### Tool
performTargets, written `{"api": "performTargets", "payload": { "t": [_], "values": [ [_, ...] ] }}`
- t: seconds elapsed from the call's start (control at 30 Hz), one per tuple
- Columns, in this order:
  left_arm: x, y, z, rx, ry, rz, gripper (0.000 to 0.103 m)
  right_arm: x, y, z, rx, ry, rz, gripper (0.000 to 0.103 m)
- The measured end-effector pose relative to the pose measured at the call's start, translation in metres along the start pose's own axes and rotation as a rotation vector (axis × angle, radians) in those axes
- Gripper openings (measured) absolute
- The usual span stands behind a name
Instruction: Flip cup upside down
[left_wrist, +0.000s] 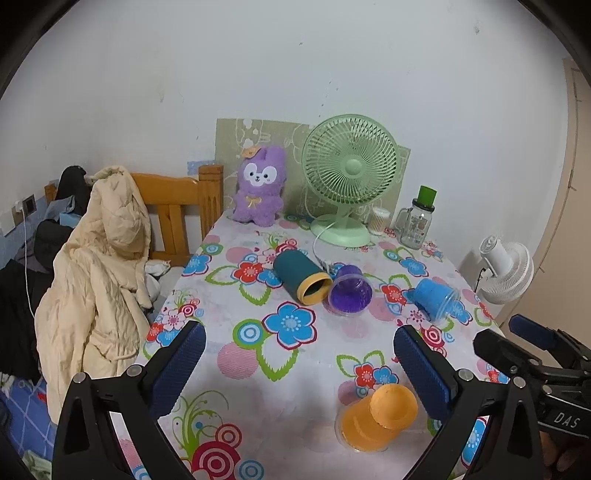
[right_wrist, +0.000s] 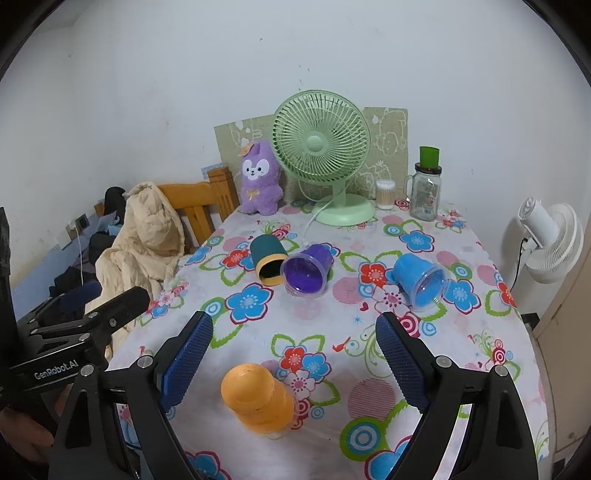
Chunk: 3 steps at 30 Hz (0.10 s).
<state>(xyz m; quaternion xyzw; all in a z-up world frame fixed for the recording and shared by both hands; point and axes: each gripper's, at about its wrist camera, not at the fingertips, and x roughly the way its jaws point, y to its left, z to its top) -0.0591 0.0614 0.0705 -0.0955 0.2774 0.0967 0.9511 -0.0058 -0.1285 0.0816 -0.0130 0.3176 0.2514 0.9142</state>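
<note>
An orange cup (left_wrist: 376, 417) (right_wrist: 258, 400) stands upside down on the flowered tablecloth, near the front edge. A dark teal cup with a yellow rim (left_wrist: 301, 277) (right_wrist: 267, 262), a purple cup (left_wrist: 349, 290) (right_wrist: 306, 271) and a blue cup (left_wrist: 436, 299) (right_wrist: 419, 280) lie on their sides mid-table. My left gripper (left_wrist: 299, 354) is open and empty above the table, left of the orange cup. My right gripper (right_wrist: 295, 350) is open and empty, above and just behind the orange cup.
At the back stand a green fan (left_wrist: 349, 173) (right_wrist: 321, 155), a purple plush toy (left_wrist: 260, 186), a cotton-swab jar (right_wrist: 385, 194) and a glass jar with a green lid (left_wrist: 419, 218) (right_wrist: 426, 188). A wooden chair with a cream coat (left_wrist: 99, 273) stands at the left. A white fan (right_wrist: 550, 240) is at the right.
</note>
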Motion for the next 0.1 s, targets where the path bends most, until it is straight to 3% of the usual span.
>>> {"api": "performTargets", "payload": {
  "t": [0.1],
  "values": [
    [-0.001,-0.0018,0.0001,0.01,-0.005,0.003,0.103,0.0001,0.0002,0.0,-0.002,0.0,0.003,0.092]
  ]
}}
